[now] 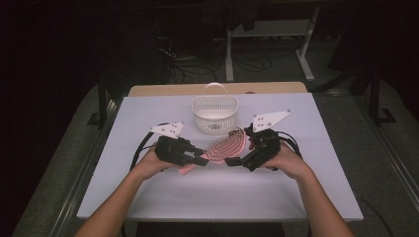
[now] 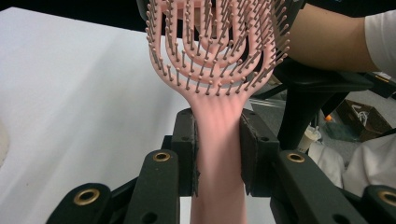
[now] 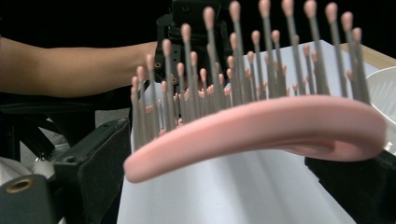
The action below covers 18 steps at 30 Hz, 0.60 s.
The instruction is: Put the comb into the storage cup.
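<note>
Pink hairbrush [image 1: 225, 146] held above the table just in front of the white basket [image 1: 214, 114], its handle clamped in the left gripper [image 2: 217, 140]. Right gripper [image 1: 232, 161] straddles the brush head, jaws apart, not visibly pressing. Judgement: seat the right jaws squarely on the head rim, clear of bristles, before the left lets go.

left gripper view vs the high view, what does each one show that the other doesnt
Left gripper view alone: the left gripper's pads pressed on both sides of the pink hairbrush handle, and a cardboard box on the floor.

High view alone: the white basket standing behind the brush, the table's far wooden edge, and both grey three-cornered plates, one on each gripper.

Both: the hairbrush, the white table top, and the right forearm.
</note>
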Available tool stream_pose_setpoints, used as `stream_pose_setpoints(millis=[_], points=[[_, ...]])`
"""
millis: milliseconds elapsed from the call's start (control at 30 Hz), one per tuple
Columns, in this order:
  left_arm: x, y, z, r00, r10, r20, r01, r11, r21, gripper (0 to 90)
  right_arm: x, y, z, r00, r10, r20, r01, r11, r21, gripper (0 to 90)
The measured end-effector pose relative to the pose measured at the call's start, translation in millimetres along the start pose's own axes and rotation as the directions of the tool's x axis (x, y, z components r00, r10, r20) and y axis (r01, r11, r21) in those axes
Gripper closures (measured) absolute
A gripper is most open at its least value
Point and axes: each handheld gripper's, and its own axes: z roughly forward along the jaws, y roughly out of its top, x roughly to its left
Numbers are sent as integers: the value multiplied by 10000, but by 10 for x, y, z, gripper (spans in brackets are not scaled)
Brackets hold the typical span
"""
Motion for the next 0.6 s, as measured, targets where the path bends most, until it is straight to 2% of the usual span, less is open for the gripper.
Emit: stream_pose_setpoints(millis=[600], points=[[-9, 6, 9, 9999, 126, 110, -126, 9999, 59, 707, 1, 12, 6, 9998, -145, -104, 145, 9999, 4, 124]])
